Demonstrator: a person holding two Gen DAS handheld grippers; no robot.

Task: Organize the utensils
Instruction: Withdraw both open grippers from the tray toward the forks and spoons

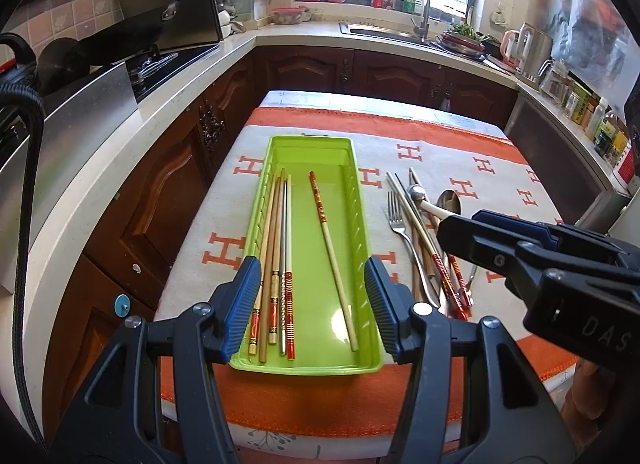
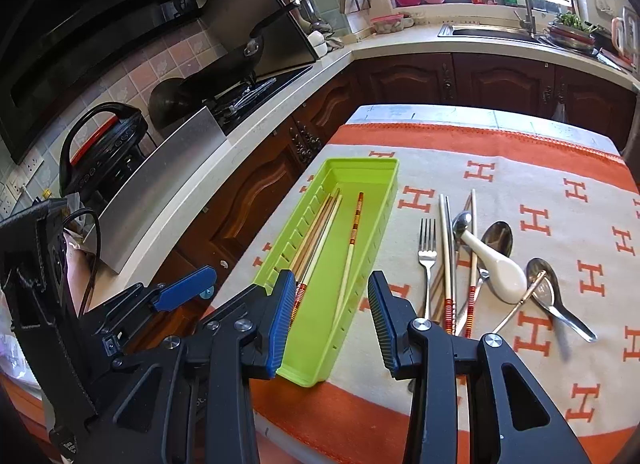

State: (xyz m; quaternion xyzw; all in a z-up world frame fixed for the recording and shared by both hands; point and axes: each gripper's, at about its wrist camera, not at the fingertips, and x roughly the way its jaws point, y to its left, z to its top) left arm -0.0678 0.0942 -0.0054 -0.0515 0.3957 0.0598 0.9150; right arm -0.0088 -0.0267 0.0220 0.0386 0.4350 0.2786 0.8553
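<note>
My left gripper (image 1: 312,304) and right gripper (image 2: 328,320) hang released over the tray (image 1: 320,145); cutlery (image 2: 452,260) at three o'clock.

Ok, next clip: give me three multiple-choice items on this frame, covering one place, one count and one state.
1. Where does the metal fork lie?
A. in the tray
B. on the cloth right of the tray
C. in the sink

2. How many chopsticks lie in the green plastic tray?
A. two
B. nine
C. five

3. What does the left gripper hold?
A. nothing
B. a spoon
C. a fork

Key: 1 B, the fork rests on the orange-patterned cloth beside the tray; 2 C, four along the left wall plus one slanted; 3 A, nothing sits between its blue pads.
</note>
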